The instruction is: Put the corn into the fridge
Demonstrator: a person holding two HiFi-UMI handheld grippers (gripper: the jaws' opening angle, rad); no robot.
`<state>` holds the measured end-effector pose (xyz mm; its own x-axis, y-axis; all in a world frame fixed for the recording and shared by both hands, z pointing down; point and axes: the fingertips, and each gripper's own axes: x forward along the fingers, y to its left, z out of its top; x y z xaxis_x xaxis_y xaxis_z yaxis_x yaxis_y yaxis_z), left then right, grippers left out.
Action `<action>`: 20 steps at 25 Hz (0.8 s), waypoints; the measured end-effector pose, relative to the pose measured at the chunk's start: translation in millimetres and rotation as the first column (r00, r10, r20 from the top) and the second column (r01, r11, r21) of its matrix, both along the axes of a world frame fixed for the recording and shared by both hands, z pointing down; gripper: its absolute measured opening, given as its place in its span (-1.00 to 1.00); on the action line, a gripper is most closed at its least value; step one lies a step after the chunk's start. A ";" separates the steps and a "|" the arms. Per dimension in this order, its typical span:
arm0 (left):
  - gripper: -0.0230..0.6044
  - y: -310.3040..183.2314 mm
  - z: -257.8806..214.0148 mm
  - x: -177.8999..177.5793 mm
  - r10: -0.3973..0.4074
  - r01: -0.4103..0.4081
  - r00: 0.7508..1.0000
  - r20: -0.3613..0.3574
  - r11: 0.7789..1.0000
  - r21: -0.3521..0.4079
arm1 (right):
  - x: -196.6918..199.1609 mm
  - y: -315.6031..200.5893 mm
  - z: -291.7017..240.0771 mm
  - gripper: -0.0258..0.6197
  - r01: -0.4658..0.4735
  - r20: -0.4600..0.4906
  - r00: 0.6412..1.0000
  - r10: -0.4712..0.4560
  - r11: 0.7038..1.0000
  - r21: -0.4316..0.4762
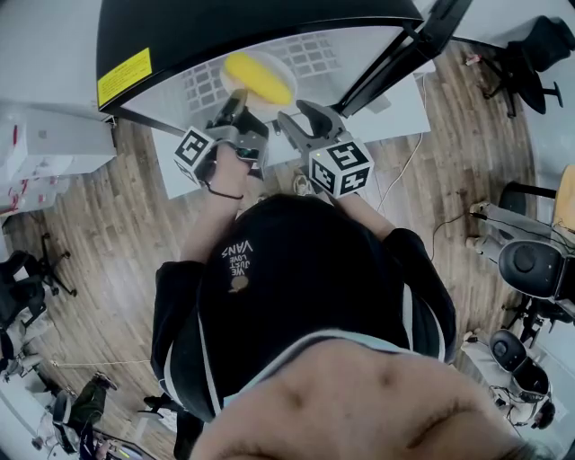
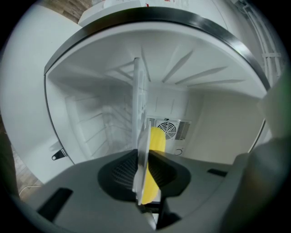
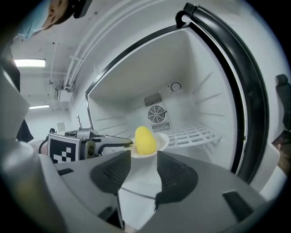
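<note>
A yellow corn cob lies on a small white plate just inside the open fridge. My left gripper is shut on the plate's near rim. In the left gripper view the plate shows edge-on between the pads, with the corn behind it. My right gripper hangs open beside the left one, with nothing between its fingers. In the right gripper view the open right gripper faces the corn and the plate, and the left gripper grips the rim from the left.
The fridge's white inside has a wire shelf at the right, a fan vent on the back wall and a black frame round the opening. Around me are a wooden floor and office chairs.
</note>
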<state>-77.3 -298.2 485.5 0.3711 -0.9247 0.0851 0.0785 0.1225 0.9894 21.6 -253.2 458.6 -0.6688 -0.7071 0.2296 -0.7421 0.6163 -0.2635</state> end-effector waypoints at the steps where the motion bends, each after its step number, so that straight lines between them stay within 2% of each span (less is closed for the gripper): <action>1: -0.78 -0.3 -0.1 0.6 -0.001 0.001 1.000 -0.003 1.000 0.002 | -0.2 -0.1 0.6 -0.37 -0.001 -0.012 1.000 0.001 1.000 0.004; 12: -0.76 -2.1 -4.3 3.0 0.007 -0.006 1.000 -0.030 1.000 0.031 | -0.9 -5.8 1.3 -0.38 -0.021 -0.066 0.998 0.022 1.000 0.019; 20: -0.76 -3.2 -0.8 2.1 0.014 -0.013 1.000 -0.014 0.998 0.054 | 1.8 -15.3 1.7 -0.38 -0.043 -0.063 0.997 0.043 0.999 0.007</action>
